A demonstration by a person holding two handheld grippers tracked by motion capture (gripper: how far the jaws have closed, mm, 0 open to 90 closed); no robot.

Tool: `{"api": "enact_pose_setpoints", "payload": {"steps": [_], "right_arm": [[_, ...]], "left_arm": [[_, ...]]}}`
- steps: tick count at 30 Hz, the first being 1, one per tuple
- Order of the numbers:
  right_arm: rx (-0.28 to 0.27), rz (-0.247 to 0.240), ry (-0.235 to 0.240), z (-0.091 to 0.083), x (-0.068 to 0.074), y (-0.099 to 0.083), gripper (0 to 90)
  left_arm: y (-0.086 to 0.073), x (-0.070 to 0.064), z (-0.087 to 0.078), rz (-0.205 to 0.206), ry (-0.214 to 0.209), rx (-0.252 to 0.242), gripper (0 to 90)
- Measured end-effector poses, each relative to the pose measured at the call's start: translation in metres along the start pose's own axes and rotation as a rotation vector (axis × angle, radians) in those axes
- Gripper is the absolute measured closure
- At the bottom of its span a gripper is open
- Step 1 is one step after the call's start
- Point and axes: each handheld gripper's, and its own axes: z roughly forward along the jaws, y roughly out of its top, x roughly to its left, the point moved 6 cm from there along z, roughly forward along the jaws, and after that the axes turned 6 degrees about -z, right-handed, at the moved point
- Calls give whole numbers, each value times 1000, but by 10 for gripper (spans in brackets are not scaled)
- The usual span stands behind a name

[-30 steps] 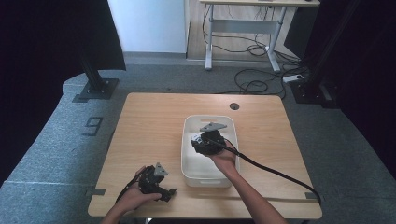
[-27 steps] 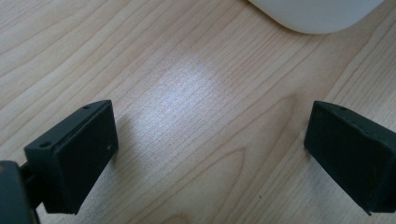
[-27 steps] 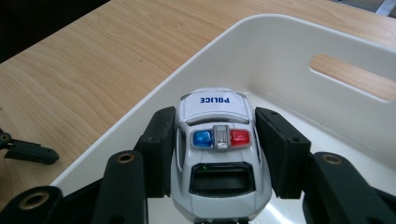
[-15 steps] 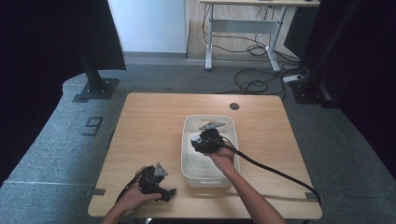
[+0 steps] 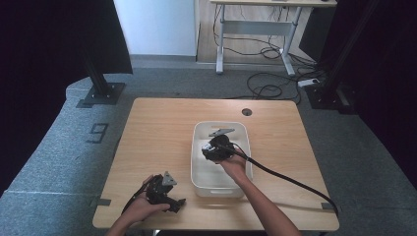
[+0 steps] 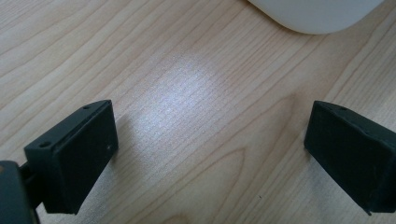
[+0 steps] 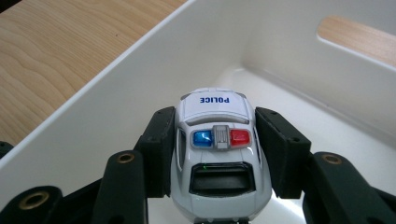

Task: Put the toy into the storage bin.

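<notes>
The right gripper [image 7: 215, 154] is clenched on a toy police car [image 7: 215, 154], held inside the white bin [image 5: 197, 147] above its floor. Compared with the frames 1 s and 0.5 s ago, the right gripper has shifted only slightly within the bin; the car appears close to being set down or lifted out. The left gripper [image 6: 210, 144] has not moved: it rests spread wide and empty on the counter [image 6: 187, 102], near the bin's corner.

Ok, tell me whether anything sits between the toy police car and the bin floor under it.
Nothing visible does. The right gripper holds the toy police car clamped at both sides inside the white bin, and the bin floor ahead of it looks bare. The floor directly beneath the car is hidden.
</notes>
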Motion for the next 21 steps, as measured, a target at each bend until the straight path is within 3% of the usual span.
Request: {"api": "enact_pose_setpoints", "payload": {"steps": [21], "right_arm": [[41,-3,-3,12,-4,-6,500]], "left_arm": [[0,0,0,2,1,-1,30]]}}
